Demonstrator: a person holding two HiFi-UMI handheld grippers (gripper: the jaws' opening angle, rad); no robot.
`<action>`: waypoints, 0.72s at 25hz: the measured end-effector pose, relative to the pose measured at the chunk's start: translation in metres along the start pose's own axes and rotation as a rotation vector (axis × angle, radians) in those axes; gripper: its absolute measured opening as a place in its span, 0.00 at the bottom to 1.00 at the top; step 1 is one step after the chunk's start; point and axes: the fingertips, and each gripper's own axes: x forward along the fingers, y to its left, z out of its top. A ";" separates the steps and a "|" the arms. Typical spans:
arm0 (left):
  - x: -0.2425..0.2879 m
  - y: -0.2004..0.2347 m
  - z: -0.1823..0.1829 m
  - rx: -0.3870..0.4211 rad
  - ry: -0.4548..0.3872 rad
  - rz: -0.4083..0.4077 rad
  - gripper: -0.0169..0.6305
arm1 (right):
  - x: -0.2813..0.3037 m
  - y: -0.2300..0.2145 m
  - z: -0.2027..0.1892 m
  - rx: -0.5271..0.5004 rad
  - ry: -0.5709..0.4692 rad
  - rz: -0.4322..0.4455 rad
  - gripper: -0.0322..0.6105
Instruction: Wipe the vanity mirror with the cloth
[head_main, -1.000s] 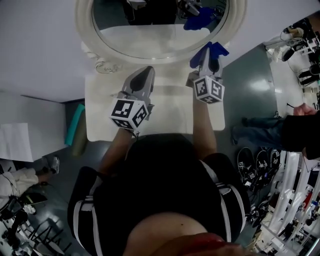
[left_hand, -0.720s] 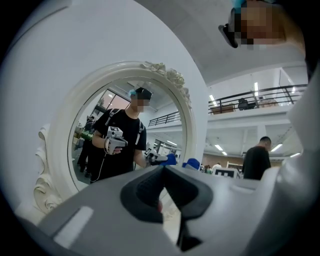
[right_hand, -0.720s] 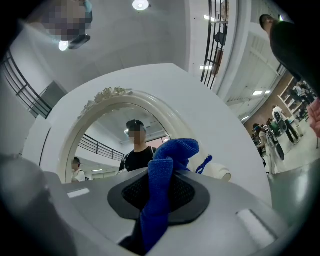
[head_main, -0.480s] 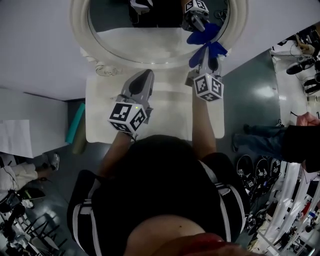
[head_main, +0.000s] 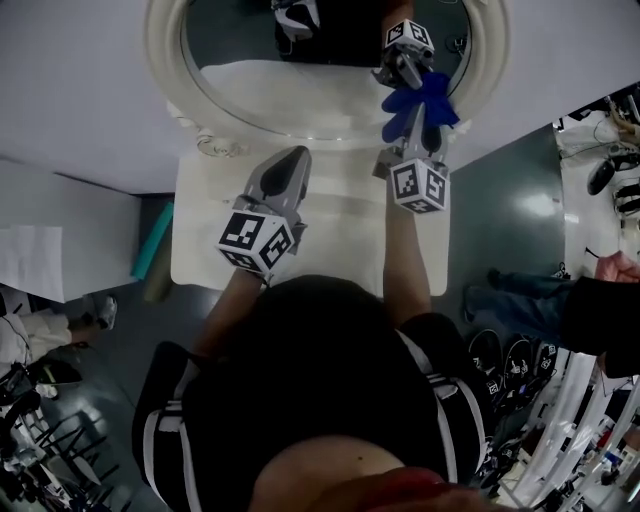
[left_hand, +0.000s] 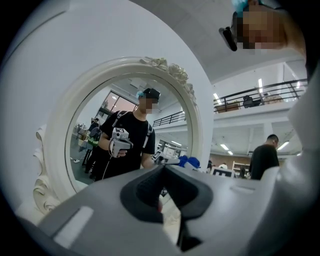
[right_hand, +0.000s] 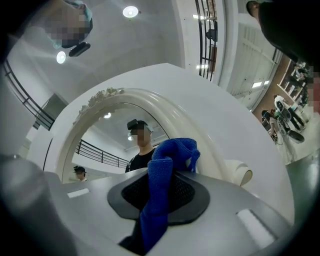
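An oval vanity mirror in a white carved frame stands at the far edge of a white table. My right gripper is shut on a blue cloth, whose free end reaches the glass at its lower right and meets its own reflection. In the right gripper view the cloth hangs between the jaws, in front of the frame. My left gripper hovers over the table, short of the mirror, shut with nothing in it. It faces the glass.
A small curled ornament sits at the frame's lower left. On the floor left of the table lies a teal roll. Another person stands to the right, beside racks of gear. A pale wall rises behind the mirror.
My right gripper has moved forward with the cloth, from the frame's lower rim onto the glass. The left gripper has stayed nearly where it was.
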 end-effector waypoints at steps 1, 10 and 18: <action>0.000 0.000 0.000 -0.003 0.000 0.004 0.04 | 0.001 0.001 0.001 0.005 -0.004 0.006 0.16; -0.006 0.007 0.001 -0.014 -0.011 0.029 0.04 | 0.009 0.022 0.009 0.013 -0.064 0.065 0.16; -0.025 0.016 0.008 -0.027 -0.039 0.070 0.04 | 0.018 0.072 0.021 -0.025 -0.113 0.183 0.16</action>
